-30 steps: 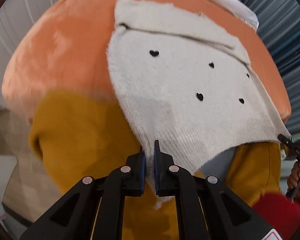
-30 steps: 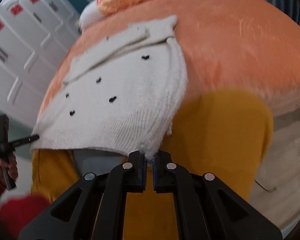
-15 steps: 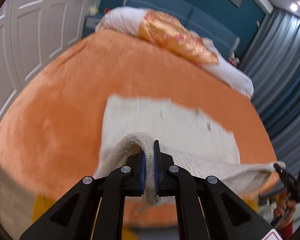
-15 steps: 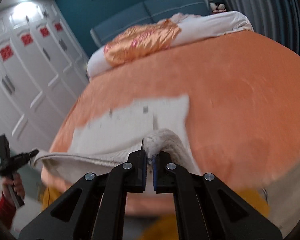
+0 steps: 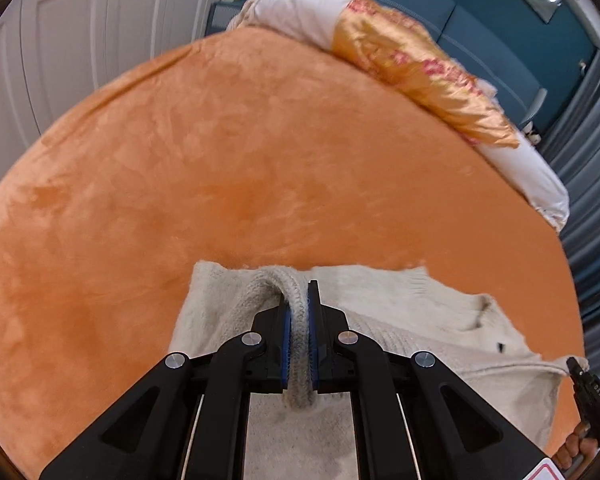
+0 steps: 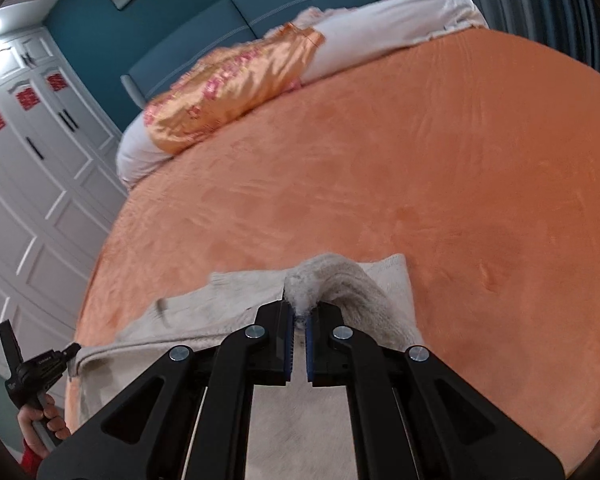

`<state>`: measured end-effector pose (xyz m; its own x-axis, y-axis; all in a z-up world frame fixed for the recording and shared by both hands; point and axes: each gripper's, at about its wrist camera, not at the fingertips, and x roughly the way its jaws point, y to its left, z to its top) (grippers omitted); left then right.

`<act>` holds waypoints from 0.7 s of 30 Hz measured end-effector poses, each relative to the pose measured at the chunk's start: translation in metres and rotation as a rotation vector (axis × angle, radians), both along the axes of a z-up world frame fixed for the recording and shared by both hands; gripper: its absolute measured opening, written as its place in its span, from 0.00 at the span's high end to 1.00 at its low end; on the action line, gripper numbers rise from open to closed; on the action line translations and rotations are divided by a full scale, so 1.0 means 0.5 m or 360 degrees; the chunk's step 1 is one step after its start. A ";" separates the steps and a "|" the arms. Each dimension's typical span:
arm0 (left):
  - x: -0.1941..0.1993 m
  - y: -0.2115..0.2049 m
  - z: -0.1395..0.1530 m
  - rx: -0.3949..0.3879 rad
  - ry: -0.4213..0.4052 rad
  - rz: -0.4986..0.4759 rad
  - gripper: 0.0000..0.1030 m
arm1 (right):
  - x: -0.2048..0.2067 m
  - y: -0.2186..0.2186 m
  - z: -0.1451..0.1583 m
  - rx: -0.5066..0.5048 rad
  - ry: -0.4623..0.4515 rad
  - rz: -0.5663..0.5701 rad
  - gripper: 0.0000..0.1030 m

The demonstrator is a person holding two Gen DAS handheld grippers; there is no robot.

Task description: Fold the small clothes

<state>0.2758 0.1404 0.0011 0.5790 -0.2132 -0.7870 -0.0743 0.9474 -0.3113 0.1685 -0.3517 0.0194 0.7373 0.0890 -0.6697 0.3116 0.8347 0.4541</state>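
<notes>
A small cream knitted sweater (image 5: 416, 316) with black heart marks lies on the orange bed cover (image 5: 260, 152). My left gripper (image 5: 299, 300) is shut on its ribbed hem corner, which is carried over the rest of the sweater toward the far edge. My right gripper (image 6: 299, 312) is shut on the other hem corner of the sweater (image 6: 352, 284), also folded forward over the garment. Each gripper shows at the edge of the other's view, pinching the cloth: the right gripper (image 5: 580, 368) and the left gripper (image 6: 70, 350).
The orange cover (image 6: 440, 152) spreads wide beyond the sweater. A white bolster (image 5: 300, 12) and an orange satin pillow (image 5: 416, 60) lie at the head of the bed. White wardrobe doors (image 6: 32, 184) stand to the left, grey curtains (image 5: 596, 184) to the right.
Both grippers have lifted the sweater's hem from the bed's near edge and carried it forward over the garment. The heart-marked front is now mostly covered by the fold.
</notes>
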 end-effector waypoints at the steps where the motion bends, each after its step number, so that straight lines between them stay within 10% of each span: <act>1: 0.009 -0.002 -0.014 0.0016 0.0016 -0.0002 0.95 | 0.012 -0.003 -0.011 -0.0005 0.0018 -0.0008 0.97; 11: 0.045 -0.001 -0.105 0.0032 0.0083 0.0037 0.86 | 0.081 -0.008 -0.129 -0.0040 0.0215 0.0011 0.95; 16: 0.004 0.018 -0.041 -0.0164 0.0006 0.0078 0.80 | 0.026 -0.009 -0.028 0.0063 -0.0065 -0.0038 0.82; 18: -0.044 0.018 0.007 -0.0117 -0.0118 0.0121 0.51 | -0.032 0.026 0.029 -0.0022 -0.0183 -0.0034 0.70; 21: -0.128 -0.001 0.061 -0.0097 -0.0273 0.0046 0.46 | -0.089 0.118 0.056 -0.0068 -0.0208 0.0197 0.70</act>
<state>0.2118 0.1400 0.0318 0.7100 -0.2389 -0.6625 -0.0419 0.9247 -0.3783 0.1239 -0.2926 0.0472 0.8036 0.1581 -0.5738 0.1457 0.8825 0.4472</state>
